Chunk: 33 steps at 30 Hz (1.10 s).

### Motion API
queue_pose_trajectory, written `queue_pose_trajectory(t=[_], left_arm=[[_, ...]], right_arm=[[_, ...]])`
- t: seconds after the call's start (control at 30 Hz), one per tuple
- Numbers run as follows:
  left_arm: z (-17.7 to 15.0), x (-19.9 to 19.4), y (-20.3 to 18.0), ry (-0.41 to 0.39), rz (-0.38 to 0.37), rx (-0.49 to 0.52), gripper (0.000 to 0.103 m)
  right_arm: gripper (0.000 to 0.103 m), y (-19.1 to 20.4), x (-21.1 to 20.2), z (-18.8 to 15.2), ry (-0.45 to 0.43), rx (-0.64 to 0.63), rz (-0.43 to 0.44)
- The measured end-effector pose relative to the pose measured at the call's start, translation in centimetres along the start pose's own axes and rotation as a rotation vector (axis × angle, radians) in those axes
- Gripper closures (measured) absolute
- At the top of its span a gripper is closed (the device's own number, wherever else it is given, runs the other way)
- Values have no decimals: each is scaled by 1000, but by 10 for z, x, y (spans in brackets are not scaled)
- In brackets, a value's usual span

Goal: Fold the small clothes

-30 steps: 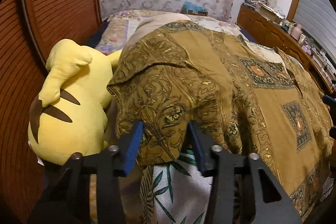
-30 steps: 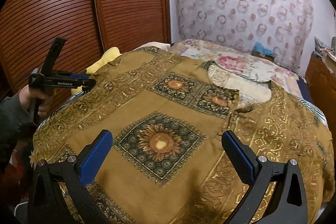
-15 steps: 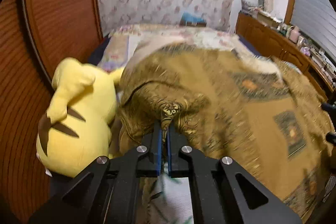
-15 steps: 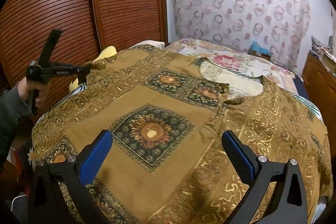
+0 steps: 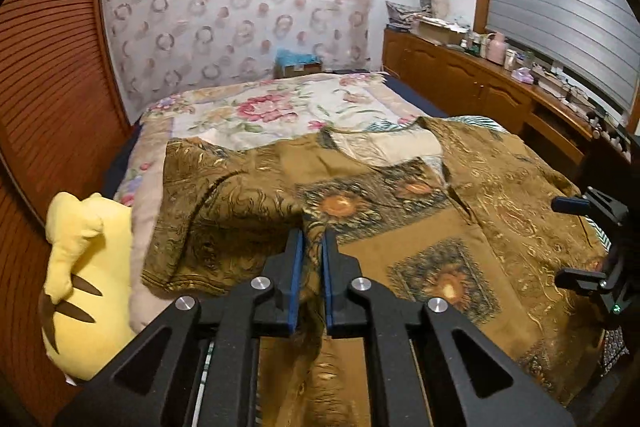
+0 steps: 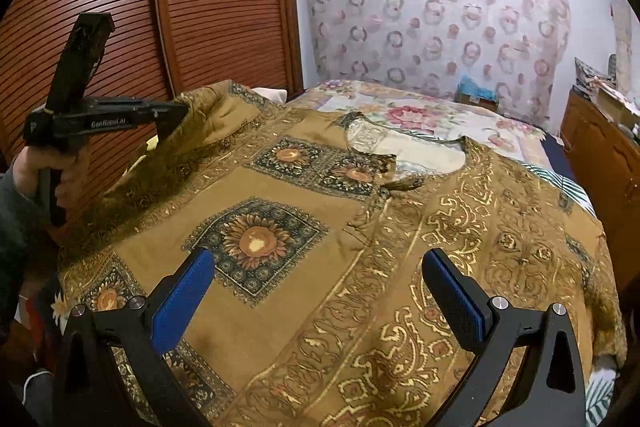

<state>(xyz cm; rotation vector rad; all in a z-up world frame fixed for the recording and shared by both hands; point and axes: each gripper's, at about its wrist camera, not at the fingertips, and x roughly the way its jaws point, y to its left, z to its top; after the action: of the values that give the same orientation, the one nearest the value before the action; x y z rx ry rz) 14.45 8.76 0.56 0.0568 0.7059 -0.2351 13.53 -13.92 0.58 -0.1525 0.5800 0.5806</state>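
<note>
Beside garment (image 5: pixel 440 239), yellow plush (image 5: pixel 80 267), seemingly unseen from right wrist.

We see a dim, warm indoor light in both views, with no hard shadows. Near the garment (image 5: pixel 460 227), its printed pattern smears with slight motion blur in the left wrist view. The fisheye lens bows the slatted wardrobe doors (image 6: pixel 220 7) and darkens every corner. Gold print on the garment glints faintly.
</note>
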Motion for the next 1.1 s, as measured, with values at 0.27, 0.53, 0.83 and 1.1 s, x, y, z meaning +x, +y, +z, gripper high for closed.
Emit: queue_pose_trajectory(t=[0.27, 0.53, 0.83, 1.1], left_arm=[[-14, -40, -3, -94, -12, -42, 57], [-36, -78, 23, -179, 107, -99, 22], [-67, -99, 48, -198, 165, -146, 21], [-90, -103, 61, -191, 172, -186, 17]], right_arm=[[0, 10, 3, 10, 0, -5, -15], [12, 41, 30, 40, -1, -97, 79], [36, 83, 100, 83, 19, -166, 259], [52, 128, 174, 94, 134, -262, 293]])
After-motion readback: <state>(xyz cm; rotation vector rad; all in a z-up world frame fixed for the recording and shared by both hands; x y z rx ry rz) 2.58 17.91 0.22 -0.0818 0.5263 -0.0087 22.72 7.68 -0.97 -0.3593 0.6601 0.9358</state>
